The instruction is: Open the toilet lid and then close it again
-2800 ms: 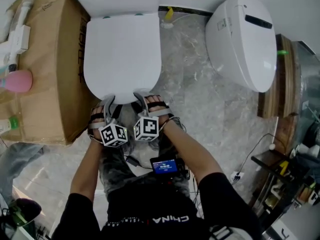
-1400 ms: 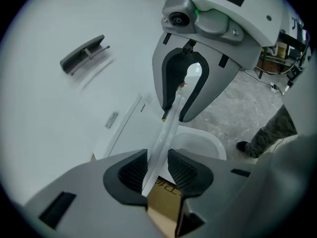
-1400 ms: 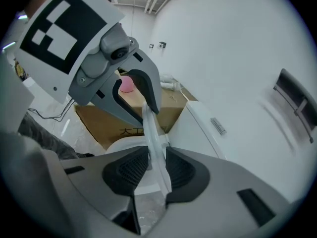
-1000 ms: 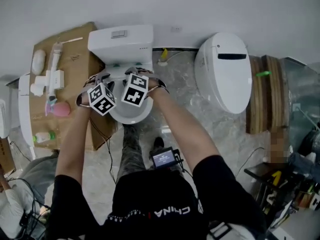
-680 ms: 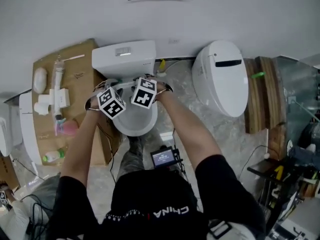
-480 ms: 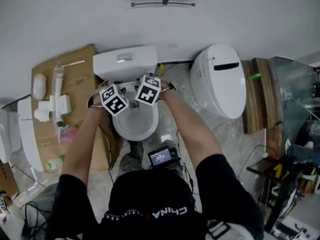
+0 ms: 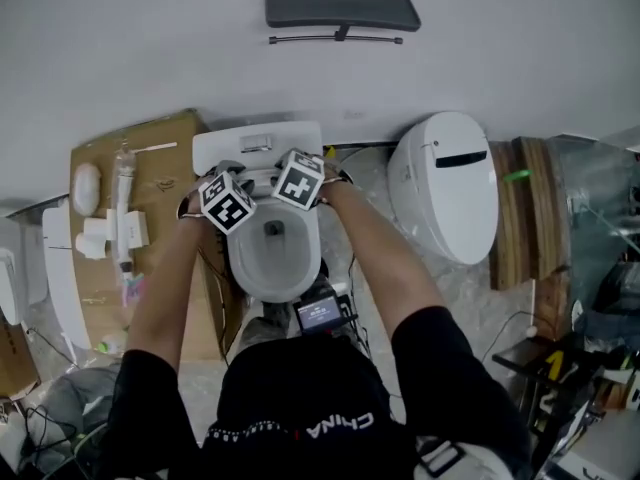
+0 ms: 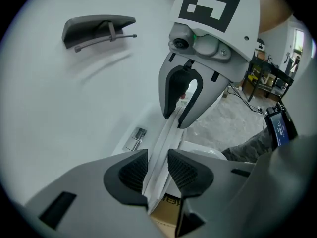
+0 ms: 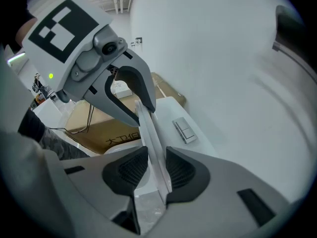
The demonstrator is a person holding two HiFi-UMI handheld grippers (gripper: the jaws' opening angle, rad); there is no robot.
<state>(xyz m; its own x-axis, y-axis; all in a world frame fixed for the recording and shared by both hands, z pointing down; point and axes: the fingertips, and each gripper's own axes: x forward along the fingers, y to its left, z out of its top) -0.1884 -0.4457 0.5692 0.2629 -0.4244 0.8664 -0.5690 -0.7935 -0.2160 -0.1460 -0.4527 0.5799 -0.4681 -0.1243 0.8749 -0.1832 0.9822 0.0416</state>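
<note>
The white toilet [image 7: 272, 258] stands against the wall with its bowl exposed. Its lid [image 8: 167, 138] is raised, standing nearly upright in front of the tank [image 7: 257, 144]. Both grippers hold the lid's free edge side by side. In the left gripper view the lid's thin edge runs between the pads of my left gripper [image 8: 157, 175], which is shut on it, and the right gripper [image 8: 182, 95] pinches the same edge further along. In the right gripper view the lid [image 9: 151, 138] passes between the pads of my right gripper [image 9: 150, 170]. In the head view the lid is hidden behind the left gripper [image 7: 228, 196] and right gripper [image 7: 298, 176].
A second white toilet [image 7: 445, 183] stands to the right. A cardboard box [image 7: 160, 143] with bathroom fittings on it lies on the left. A dark shelf [image 7: 342, 8] hangs on the wall above the tank. Wooden boards [image 7: 535, 208] lean at the right. A small screen [image 7: 320, 313] hangs at the person's waist.
The lid lay shut with both grippers at its front edge; since then both grippers have swung it up and back toward the tank, exposing the bowl.
</note>
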